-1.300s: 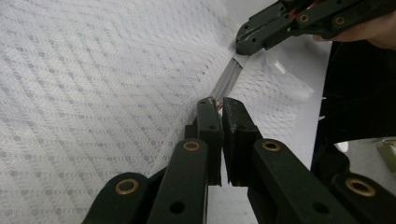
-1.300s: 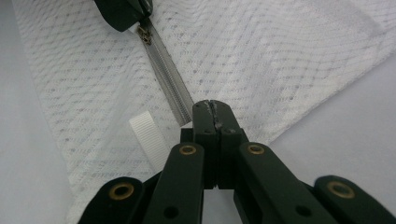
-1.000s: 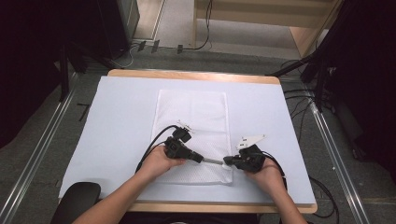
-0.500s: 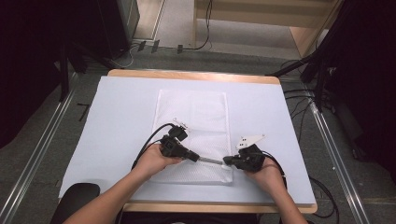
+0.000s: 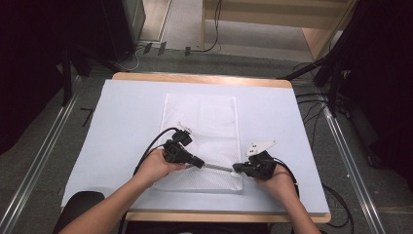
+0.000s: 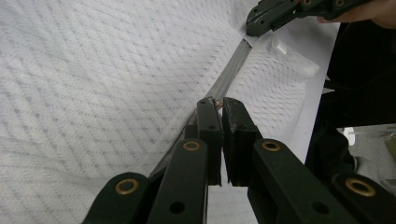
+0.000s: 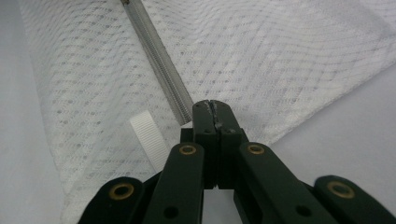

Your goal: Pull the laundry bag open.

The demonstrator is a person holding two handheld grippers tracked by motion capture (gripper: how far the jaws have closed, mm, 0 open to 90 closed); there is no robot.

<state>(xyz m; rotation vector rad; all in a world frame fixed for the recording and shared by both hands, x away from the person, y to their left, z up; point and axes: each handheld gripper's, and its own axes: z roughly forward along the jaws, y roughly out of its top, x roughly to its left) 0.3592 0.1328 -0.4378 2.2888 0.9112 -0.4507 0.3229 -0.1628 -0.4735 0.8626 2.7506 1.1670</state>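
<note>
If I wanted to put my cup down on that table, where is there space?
Free: the pale cover left of the white mesh bag, the strip to the bag's right toward the table's right edge, and the band beyond the bag's far end. Crowded: the near edge, where the left tool and right tool pinch the bag's zipper.

mesh bag (image 5: 202, 126) flat on table (image 5: 122, 117) centre, zipper (image 5: 218, 167) along its near end, left gripper (image 5: 200, 163) and right gripper (image 5: 237, 168) at opposite zipper ends

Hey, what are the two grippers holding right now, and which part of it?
Both grip the white mesh bag. The left gripper pinches the zipper pull on the grey zipper; the right gripper clamps the bag at the zipper's end, near its corner.
</note>
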